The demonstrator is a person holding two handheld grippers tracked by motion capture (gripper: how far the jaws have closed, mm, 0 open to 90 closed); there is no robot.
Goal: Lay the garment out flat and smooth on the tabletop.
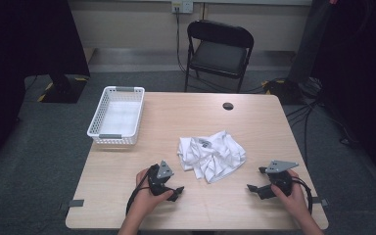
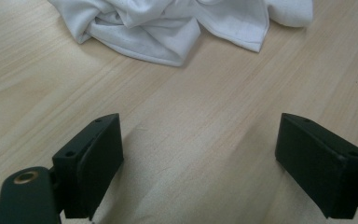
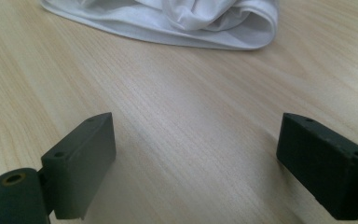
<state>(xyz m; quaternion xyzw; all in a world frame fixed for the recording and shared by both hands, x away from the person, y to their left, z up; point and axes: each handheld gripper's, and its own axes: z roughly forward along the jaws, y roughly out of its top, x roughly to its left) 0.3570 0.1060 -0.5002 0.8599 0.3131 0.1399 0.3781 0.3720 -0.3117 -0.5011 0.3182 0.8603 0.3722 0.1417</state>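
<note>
Item: crumpled white garment (image 1: 211, 155), apparently a T-shirt with a small label patch showing near its top. Location: on the wooden table (image 1: 254, 122), just right of the white plastic basket (image 1: 116, 115) and nearer the person than it; not touching the basket. The heap's long axis runs roughly from its far-left corner to its near-right edge.

Left gripper (image 1: 172, 193): held low over the table, nearer the person than the garment and to its left. Jaws spread wide, nothing between them. In the left gripper view the garment (image 2: 177, 28) lies straight ahead, bare wood between jaws and cloth.

Right gripper (image 1: 257, 189): nearer the person than the garment and to its right. Jaws spread wide, empty. In the right gripper view a folded hem of the garment (image 3: 182, 23) lies ahead, again with bare wood between.

Governing relation: the garment sits between the two grippers and beyond them, so each must travel forward and inward to meet it. Judged from the high view, the left gripper is somewhat nearer the cloth's near edge; the right stands farther off.

Not determinable: which part is collar, sleeve or hem within the heap; both gripper views cut off the garment's far side; whether the basket holds anything beyond its pale floor is hard to make out.
</note>
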